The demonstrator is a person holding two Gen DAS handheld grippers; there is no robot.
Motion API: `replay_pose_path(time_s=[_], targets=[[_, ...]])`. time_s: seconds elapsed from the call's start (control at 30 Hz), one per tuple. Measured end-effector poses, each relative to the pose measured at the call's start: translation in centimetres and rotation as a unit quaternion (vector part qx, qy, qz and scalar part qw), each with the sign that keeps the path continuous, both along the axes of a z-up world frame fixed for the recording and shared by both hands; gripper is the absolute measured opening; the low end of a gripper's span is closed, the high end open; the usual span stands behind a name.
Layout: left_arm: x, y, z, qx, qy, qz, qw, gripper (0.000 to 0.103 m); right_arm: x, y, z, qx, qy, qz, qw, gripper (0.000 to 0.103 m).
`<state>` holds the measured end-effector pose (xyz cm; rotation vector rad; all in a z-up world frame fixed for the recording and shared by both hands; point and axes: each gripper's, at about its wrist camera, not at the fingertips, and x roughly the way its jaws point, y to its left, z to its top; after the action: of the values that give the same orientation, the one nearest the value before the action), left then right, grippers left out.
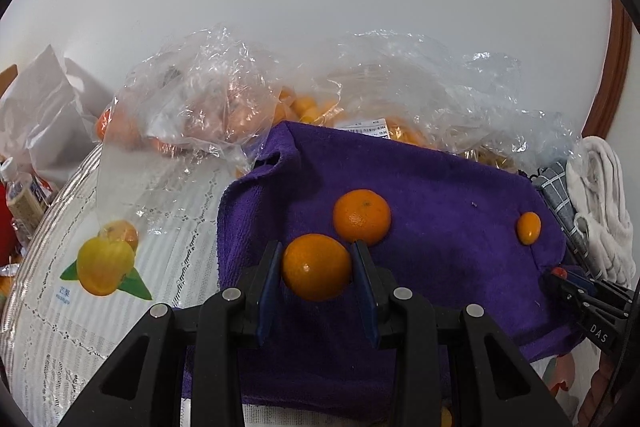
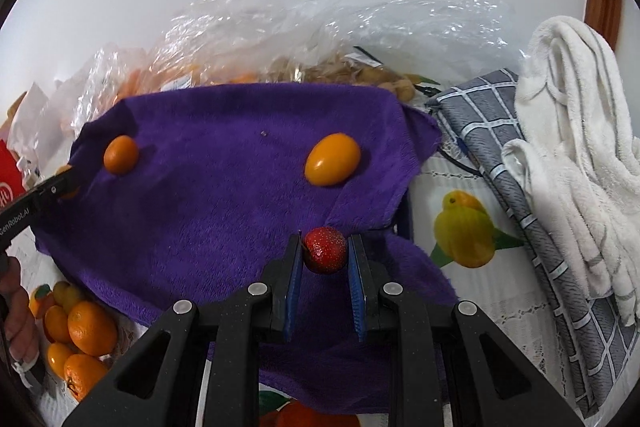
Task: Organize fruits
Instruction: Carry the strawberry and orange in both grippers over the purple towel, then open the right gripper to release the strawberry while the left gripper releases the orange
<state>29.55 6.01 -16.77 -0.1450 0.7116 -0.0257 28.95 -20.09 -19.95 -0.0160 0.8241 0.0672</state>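
Note:
A purple towel [image 1: 420,187] lies on the table. My left gripper [image 1: 317,267] is shut on an orange mandarin [image 1: 316,266] just above the towel. A second mandarin [image 1: 362,216] rests on the towel right behind it, and a small kumquat [image 1: 528,227] lies at the towel's right. In the right wrist view my right gripper [image 2: 325,255] is shut on a red strawberry [image 2: 325,250] at the purple towel's [image 2: 224,195] near right edge. The kumquat [image 2: 332,159] lies behind it, a mandarin [image 2: 121,154] at the far left. The left gripper [image 2: 48,191] enters from the left.
Clear plastic bags of oranges [image 1: 224,107] and other fruit [image 2: 360,67] lie behind the towel. A grey checked cloth [image 2: 520,187] and a white towel [image 2: 580,147] lie at the right. Several loose mandarins [image 2: 76,339] sit at the near left. Bottles [image 1: 20,195] stand at the far left.

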Motion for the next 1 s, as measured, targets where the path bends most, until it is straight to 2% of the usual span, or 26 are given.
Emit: replay_pose_path(time_s=[0.23,0.77,0.87,1.0], targets=[[0.36,-0.04,-0.4,0.001,0.015,-0.003,0.9999,0.033,0.15,0.23,-0.54,-0.007,0.009,0.001,1.0,0.022],[0.78,-0.78,-0.77,0.029,0.029,-0.008,0.9991,0.033,0.17,0.2,-0.6,-0.007,0.009,0.003,1.0,0.023],[0.79,-0.75,-0.77,0.03,0.029,-0.009,0.9991,0.033,0.08,0.33,-0.55,-0.002,0.008,0.007,1.0,0.028],[0.78,-0.64,-0.79,0.031,0.03,-0.009,0.999,0.034,-0.28,0.48,-0.19,0.005,-0.001,0.012,1.0,0.041]])
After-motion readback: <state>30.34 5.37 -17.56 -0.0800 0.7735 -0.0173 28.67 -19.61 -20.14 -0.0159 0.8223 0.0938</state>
